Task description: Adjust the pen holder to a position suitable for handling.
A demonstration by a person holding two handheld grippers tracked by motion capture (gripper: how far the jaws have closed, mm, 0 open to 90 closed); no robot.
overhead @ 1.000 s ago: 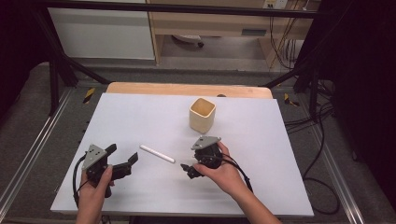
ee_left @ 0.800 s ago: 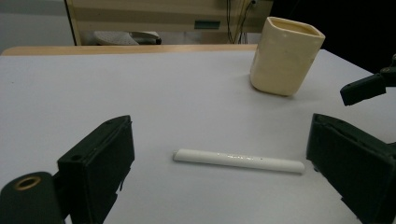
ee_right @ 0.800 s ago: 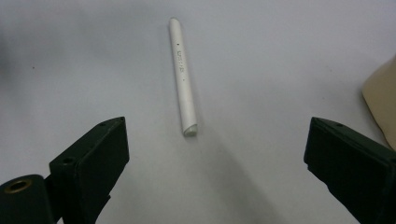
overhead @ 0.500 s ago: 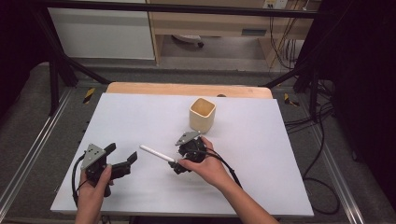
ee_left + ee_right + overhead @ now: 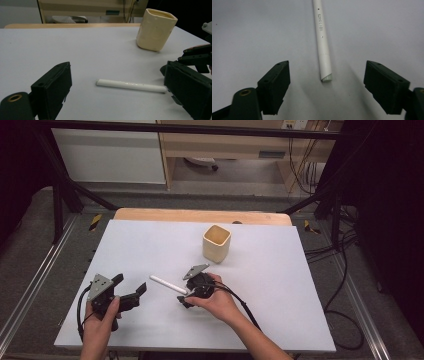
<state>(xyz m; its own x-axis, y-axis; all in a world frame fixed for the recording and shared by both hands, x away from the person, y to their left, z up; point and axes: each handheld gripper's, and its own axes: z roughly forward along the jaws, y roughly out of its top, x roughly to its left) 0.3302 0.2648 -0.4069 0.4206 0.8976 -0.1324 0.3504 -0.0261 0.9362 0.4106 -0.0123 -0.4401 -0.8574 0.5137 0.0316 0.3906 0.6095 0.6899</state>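
Observation:
A white tube (image 5: 168, 284) lies flat on the white table (image 5: 300, 285), slanting from upper left to lower right. Its near end (image 5: 326, 77) sits between and just ahead of my right gripper's (image 5: 327, 87) open jaws, not touched. In the high view my right gripper (image 5: 186, 296) is at the tube's right end. My left gripper (image 5: 140, 291) rests to the tube's left, open and holding nothing; its view has the tube (image 5: 131, 85) lying across the gap ahead. A cream square cup (image 5: 216, 243) stands upright behind the tube (image 5: 322, 30).
The cup (image 5: 155, 29) is the only other object on the table. A wooden strip (image 5: 200, 215) runs along the far edge. Metal frame rails (image 5: 30, 285) flank both sides, with cables (image 5: 330, 250) on the floor at right.
My right gripper has moved left across the table, from right of the tube to its right end, jaws open around the tip. The left gripper has stayed put.

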